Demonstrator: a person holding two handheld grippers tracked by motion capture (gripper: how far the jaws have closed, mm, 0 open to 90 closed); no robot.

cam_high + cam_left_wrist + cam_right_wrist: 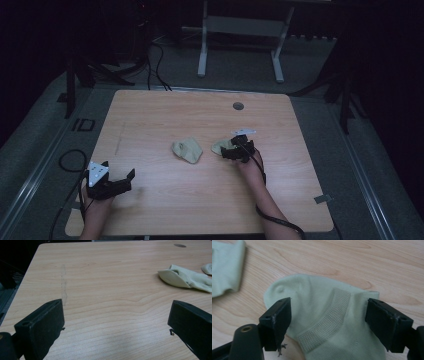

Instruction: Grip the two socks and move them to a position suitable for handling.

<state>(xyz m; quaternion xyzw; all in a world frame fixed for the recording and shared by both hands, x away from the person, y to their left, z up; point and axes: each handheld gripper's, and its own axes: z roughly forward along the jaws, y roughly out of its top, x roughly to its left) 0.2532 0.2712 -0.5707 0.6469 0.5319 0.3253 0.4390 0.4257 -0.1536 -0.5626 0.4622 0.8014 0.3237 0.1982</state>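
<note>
Nearest the lens, high view: left hand-held gripper (pixel 120 181), held low over the near left corner of the counter (pixel 165 107), black jaws spread wide, nothing between them; grey three-cornered plate on top. Own view of same: jaws apart over bare wood grain, no contact with any cloth.

Right hand-held gripper (pixel 236 149), right of centre on the counter, pointing away from the person, cable trailing back along the forearm. Jaws wide apart (no pad pressing on fabric), set astride the right sock (pixel 332 322); left jaw over the cloth's edge, right jaw at its far border. Whether the tips touch the cloth: cannot tell.

Right sock: pale green, lying flat, ribbed band running diagonally between the jaws, rounded end pointing away. High view: partly hidden under the gripper, just left of its tip.

Left sock (pixel 188 150): same pale green, crumpled, near the counter's middle, just beside the right sock but apart from it (a strip of bare wood between). Left gripper view: folded, at upper right, well apart from those jaws.

Counter: light wood, rounded corners, small dark round cap (pixel 238 106) near the far edge. Faint vertical scuff on the left part.
</note>
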